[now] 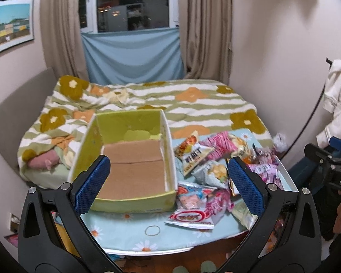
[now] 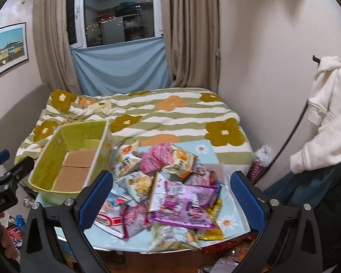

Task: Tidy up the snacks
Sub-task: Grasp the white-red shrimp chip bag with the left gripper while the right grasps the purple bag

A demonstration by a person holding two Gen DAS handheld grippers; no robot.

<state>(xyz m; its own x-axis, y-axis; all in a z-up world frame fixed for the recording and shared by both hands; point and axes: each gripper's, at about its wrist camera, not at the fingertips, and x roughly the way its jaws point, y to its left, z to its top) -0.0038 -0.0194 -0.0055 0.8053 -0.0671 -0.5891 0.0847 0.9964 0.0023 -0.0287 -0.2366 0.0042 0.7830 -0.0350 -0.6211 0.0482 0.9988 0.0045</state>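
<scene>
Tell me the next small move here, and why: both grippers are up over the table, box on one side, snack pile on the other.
Probably lower the right gripper onto the purple packet topping the snack pile. Both it and the left gripper are open and hold nothing, the green box has only bare cardboard inside, and that packet lies uppermost, directly between the right fingers.

one box [image 1: 134, 154], many snack packets [image 2: 170, 188]
</scene>
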